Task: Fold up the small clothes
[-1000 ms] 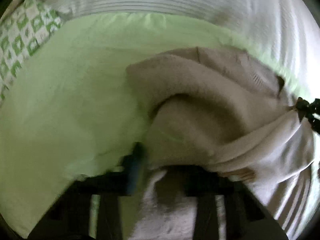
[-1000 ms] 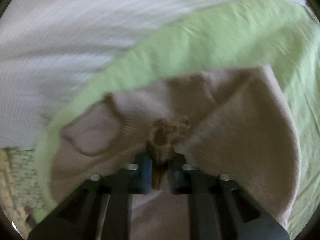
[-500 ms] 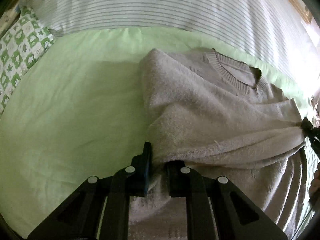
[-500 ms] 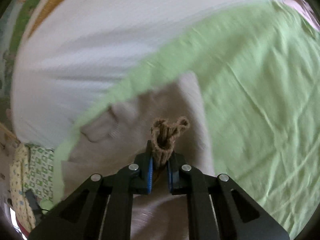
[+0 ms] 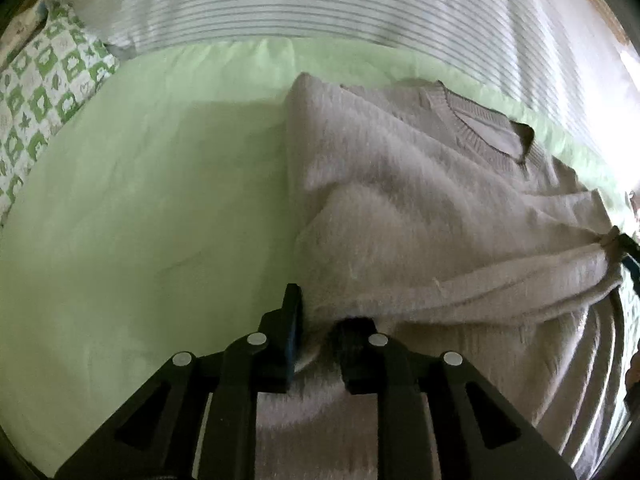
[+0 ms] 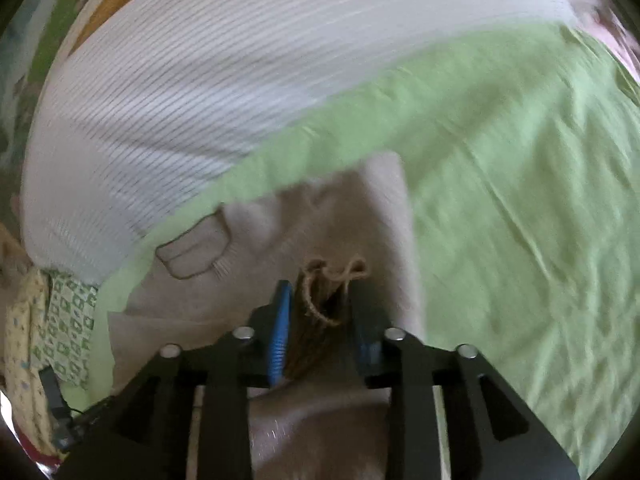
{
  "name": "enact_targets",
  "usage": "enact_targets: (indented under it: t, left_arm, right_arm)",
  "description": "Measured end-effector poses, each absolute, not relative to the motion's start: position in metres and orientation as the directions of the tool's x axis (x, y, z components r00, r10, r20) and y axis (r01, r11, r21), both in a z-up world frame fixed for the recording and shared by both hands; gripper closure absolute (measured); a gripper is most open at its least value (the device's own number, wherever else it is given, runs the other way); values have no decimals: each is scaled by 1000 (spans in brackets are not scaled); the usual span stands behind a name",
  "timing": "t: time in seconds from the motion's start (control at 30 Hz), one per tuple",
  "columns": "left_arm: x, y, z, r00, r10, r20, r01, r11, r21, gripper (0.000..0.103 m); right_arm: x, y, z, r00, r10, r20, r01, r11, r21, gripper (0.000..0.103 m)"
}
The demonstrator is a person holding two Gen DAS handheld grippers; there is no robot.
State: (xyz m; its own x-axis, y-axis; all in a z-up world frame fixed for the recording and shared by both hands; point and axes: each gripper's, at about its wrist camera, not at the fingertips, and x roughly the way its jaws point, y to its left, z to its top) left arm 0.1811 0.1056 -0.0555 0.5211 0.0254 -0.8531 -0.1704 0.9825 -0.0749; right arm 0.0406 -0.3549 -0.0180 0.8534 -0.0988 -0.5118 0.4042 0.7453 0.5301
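Note:
A beige knitted sweater (image 5: pixel 420 208) lies on a light green sheet (image 5: pixel 140 220), its ribbed neckline (image 5: pixel 480 128) toward the far right. My left gripper (image 5: pixel 320 328) is shut on the sweater's lower hem, lifted in a fold. The other gripper holds the same hem at the right edge of the left wrist view (image 5: pixel 624 248). In the right wrist view my right gripper (image 6: pixel 320 304) has its jaws a little apart, with a bunched brown piece of the sweater's hem (image 6: pixel 324 292) between them. The sweater (image 6: pixel 280 240) and its neckline (image 6: pixel 192 250) lie beyond.
A white striped cover (image 5: pixel 320 4) lies past the green sheet, also in the right wrist view (image 6: pixel 180 92). A green-and-white patterned cloth (image 5: pixel 44 76) sits at the far left. Open green sheet (image 6: pixel 520 200) stretches to the right of the sweater.
The folded hem has been carried over the sweater's body and pulled taut between both grippers. The right gripper's jaws have widened around the bunched hem.

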Motion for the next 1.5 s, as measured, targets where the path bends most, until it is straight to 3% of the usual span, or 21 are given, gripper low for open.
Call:
enact_targets:
  t: [0.1, 0.27, 0.4, 0.57, 0.6, 0.67, 0.8, 1.1, 1.37, 1.5]
  left_arm:
    - [171, 109, -54, 518, 3, -855, -160, 983, -93, 82]
    - [149, 110, -38, 520, -46, -853, -141, 980, -138, 80]
    - [147, 93, -7, 580, -112, -807, -66, 981, -184, 67]
    - [177, 68, 13, 605, -176, -777, 2, 976, -220, 65]
    - [181, 67, 15, 610, -184, -771, 5, 973, -229, 61]
    - [194, 62, 11, 590, -200, -782, 22, 972, -232, 44]
    - [217, 61, -23, 482, -161, -862, -10, 982, -189, 50]
    - [190, 74, -32, 446, -193, -874, -10, 975, -221, 49]
    - [174, 87, -36, 446, -136, -884, -85, 978, -193, 42]
    - [175, 88, -56, 391, -133, -911, -94, 979, -183, 42]
  right_arm:
    - [7, -357, -19, 835, -174, -522, 473, 712, 518, 44]
    - [-8, -356, -5, 855, -141, -498, 438, 711, 550, 44]
    - [24, -346, 22, 877, -22, -481, 317, 777, 543, 44]
    - [99, -321, 36, 796, 162, -583, 182, 855, 486, 44]
    - [115, -316, 32, 764, 179, -619, 172, 869, 464, 45]
    - [142, -310, 20, 691, 214, -691, 163, 885, 437, 52]
    - [156, -304, -9, 559, 190, -807, 188, 919, 346, 60]
    - [73, -301, -37, 434, 210, -876, 190, 929, 317, 61]
    - [48, -344, 7, 701, 74, -709, 284, 884, 372, 60]
    - [75, -354, 16, 696, -41, -717, 330, 905, 268, 52]
